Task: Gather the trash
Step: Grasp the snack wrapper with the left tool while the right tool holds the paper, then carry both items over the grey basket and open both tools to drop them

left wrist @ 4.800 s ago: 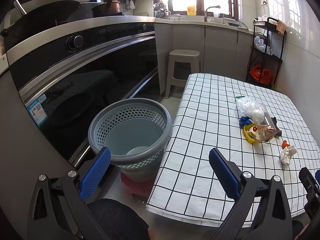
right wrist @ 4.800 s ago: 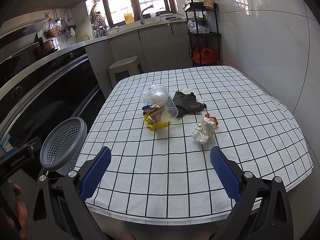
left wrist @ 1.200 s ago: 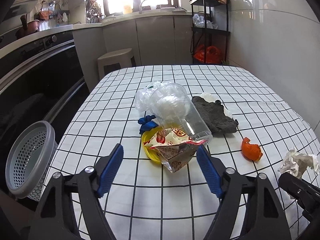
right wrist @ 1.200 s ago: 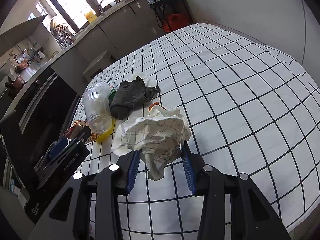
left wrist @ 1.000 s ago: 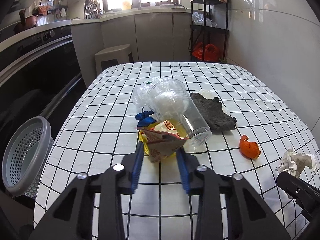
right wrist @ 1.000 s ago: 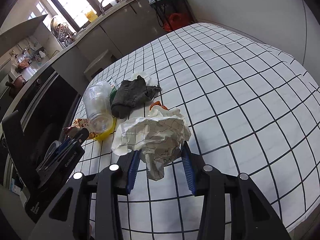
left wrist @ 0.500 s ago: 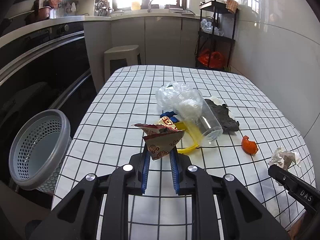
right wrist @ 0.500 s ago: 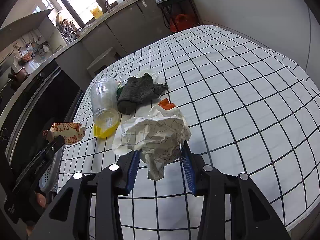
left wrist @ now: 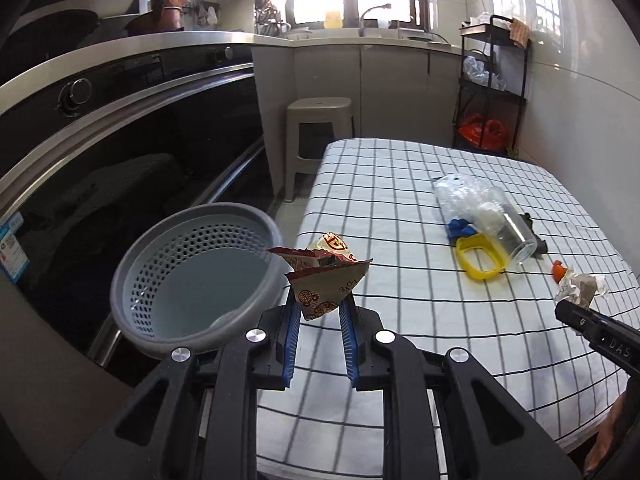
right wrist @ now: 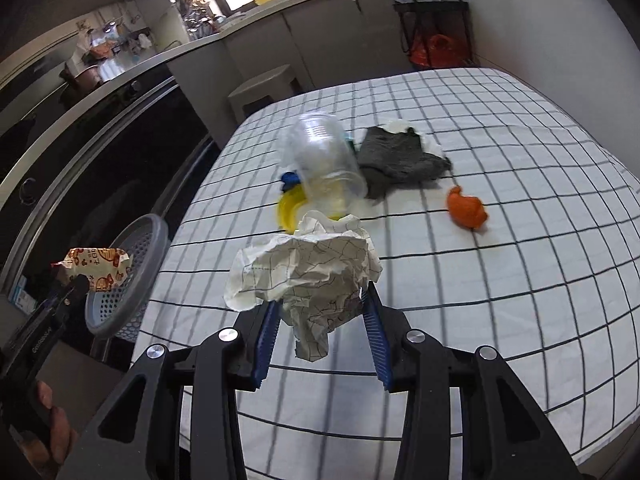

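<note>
Two pieces of trash are held, one in each gripper, and both must go into the basket.
Your left gripper (left wrist: 319, 312) pinches the snack wrapper (left wrist: 325, 280) just beside the rim of the grey basket (left wrist: 192, 276), which stands off the table edge (left wrist: 298, 236); bring it over the opening before you let go. Your right gripper (right wrist: 322, 312) clamps the crumpled paper (right wrist: 308, 272) above the checked table, with free room toward the basket, so keep behind the left one.

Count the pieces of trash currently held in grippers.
2. A snack wrapper is clamped in the left gripper beside the grey basket; crumpled paper is clamped in the right gripper above the table.
</note>
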Demonstrator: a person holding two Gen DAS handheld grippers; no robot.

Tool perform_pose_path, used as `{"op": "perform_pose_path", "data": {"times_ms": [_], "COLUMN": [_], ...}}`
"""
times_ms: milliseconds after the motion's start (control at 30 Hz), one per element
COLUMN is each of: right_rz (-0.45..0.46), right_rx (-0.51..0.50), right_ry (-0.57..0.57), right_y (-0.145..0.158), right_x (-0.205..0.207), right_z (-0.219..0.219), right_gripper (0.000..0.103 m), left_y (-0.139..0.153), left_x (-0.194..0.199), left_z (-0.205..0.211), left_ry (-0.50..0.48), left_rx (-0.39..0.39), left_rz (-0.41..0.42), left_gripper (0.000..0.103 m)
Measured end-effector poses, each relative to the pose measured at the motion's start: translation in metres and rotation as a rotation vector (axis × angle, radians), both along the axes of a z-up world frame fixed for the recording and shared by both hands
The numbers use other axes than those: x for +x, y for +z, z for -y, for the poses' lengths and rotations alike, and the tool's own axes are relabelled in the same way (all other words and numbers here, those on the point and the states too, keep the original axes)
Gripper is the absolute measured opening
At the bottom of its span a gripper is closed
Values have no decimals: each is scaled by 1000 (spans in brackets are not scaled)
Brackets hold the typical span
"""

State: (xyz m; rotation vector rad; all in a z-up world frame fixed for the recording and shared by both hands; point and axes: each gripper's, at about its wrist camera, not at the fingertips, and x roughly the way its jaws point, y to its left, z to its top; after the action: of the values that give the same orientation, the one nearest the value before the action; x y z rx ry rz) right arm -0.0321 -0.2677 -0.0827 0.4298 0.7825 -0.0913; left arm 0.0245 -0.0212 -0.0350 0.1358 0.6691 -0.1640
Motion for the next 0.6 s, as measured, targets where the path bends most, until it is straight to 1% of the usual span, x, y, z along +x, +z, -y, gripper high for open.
{"op": "perform_pose_path", "data": {"times_ms": [167,300,467,600], "right_rz": [53,66,64,39], "right_rx": [-12,-33,-65,-75], "right_ry": [134,249,356,420], "right_y": [22,34,35,28], "right_x": [29,62,102,130], "right_z": [-65,-118,-170,-199], "right_gripper": [39,39,39,39], "left_y": [-1,2,4,-3], "left_x": [13,29,54,73], "left_z": [-55,-96,-136,-156], "left_ry": [84,148,219,242], "left_rx": [2,-7,-10,-22], "left_rz": [-4,4,10,-11], "left_gripper": [19,19,19,19]}}
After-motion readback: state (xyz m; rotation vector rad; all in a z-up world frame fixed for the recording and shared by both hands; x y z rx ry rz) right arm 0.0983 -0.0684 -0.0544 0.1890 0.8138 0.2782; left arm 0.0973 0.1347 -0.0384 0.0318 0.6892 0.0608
